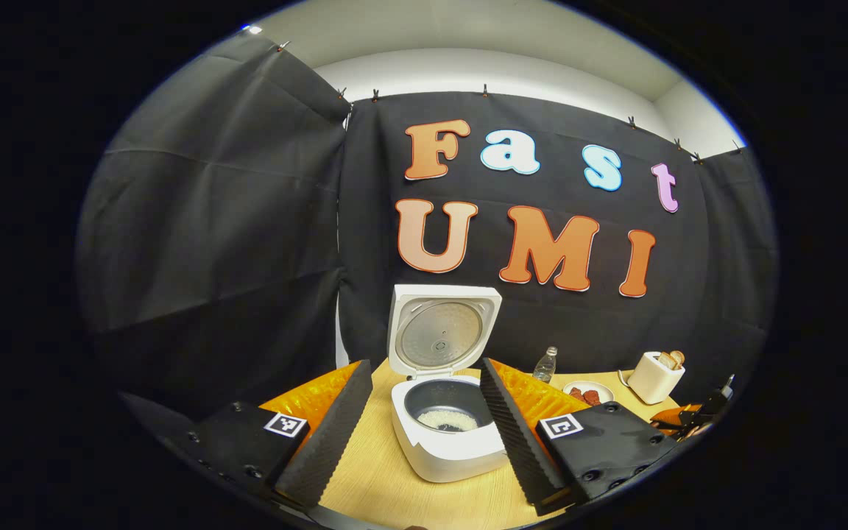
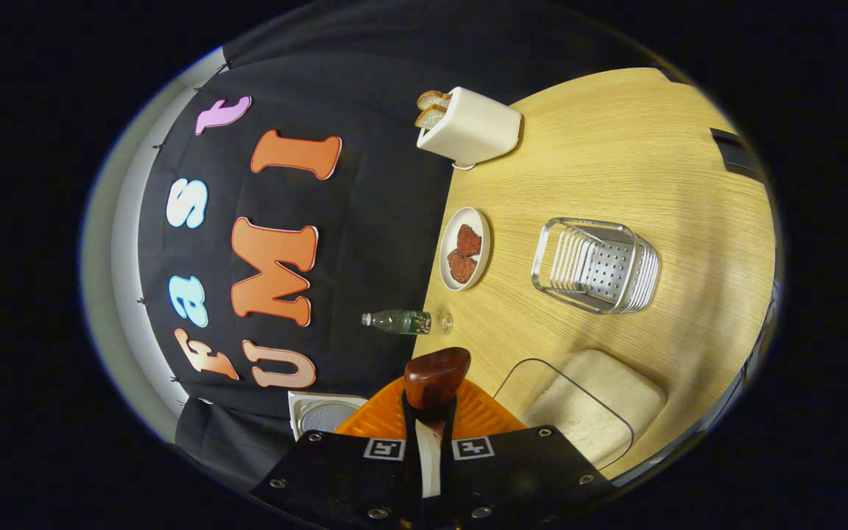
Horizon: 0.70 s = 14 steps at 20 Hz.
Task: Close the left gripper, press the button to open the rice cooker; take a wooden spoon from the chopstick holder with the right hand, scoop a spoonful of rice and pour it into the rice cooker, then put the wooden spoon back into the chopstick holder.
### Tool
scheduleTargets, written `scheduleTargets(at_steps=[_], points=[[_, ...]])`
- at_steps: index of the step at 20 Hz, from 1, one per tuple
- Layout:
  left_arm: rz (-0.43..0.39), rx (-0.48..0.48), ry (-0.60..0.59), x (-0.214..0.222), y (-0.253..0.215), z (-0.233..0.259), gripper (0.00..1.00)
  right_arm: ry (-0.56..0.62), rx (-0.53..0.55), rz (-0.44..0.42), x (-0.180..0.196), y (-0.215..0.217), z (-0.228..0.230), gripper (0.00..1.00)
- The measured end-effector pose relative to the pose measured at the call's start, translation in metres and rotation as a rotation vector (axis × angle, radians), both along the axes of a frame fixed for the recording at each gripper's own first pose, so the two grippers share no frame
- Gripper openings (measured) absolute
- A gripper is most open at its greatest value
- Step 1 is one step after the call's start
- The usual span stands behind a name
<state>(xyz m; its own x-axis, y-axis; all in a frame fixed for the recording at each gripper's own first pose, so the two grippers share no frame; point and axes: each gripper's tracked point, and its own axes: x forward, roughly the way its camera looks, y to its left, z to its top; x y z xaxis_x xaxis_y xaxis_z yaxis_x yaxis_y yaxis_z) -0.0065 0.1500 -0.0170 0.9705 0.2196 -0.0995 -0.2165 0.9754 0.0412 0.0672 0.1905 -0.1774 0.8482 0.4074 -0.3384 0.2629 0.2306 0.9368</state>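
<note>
The white rice cooker (image 1: 447, 442) stands open on the wooden table, lid (image 1: 440, 331) upright, with a small heap of rice (image 1: 447, 419) in its dark pot. My left gripper (image 1: 425, 364) is open, its fingers on either side of the cooker and short of it. My right gripper (image 2: 430, 421) is shut on the wooden spoon (image 2: 435, 377), whose dark bowl sticks out past the fingertips. This view is rolled sideways. The metal chopstick holder (image 2: 597, 266) stands on the table beyond the spoon. A glass container of rice (image 2: 587, 411) sits close by. A corner of the cooker lid (image 2: 324, 414) shows beside the gripper.
A white toaster (image 2: 470, 129) with bread, a plate of reddish food (image 2: 464, 249) and a water bottle (image 2: 400, 322) line the back of the table (image 2: 615, 169) by the black cloth. In the left gripper view, the toaster (image 1: 656, 375), plate (image 1: 587, 394) and bottle (image 1: 545, 364) stand right of the cooker.
</note>
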Motion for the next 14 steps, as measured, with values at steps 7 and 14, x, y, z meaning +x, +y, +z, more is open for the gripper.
scheduleTargets(at_steps=[7,14], points=[[0.019,0.008,0.003,-0.003,0.016,-0.003,0.98,-0.068,0.096,0.031,0.024,0.039,0.062,0.09],[0.020,0.005,0.015,-0.005,0.029,-0.009,0.99,-0.097,0.154,0.086,0.060,0.109,0.101,0.09]])
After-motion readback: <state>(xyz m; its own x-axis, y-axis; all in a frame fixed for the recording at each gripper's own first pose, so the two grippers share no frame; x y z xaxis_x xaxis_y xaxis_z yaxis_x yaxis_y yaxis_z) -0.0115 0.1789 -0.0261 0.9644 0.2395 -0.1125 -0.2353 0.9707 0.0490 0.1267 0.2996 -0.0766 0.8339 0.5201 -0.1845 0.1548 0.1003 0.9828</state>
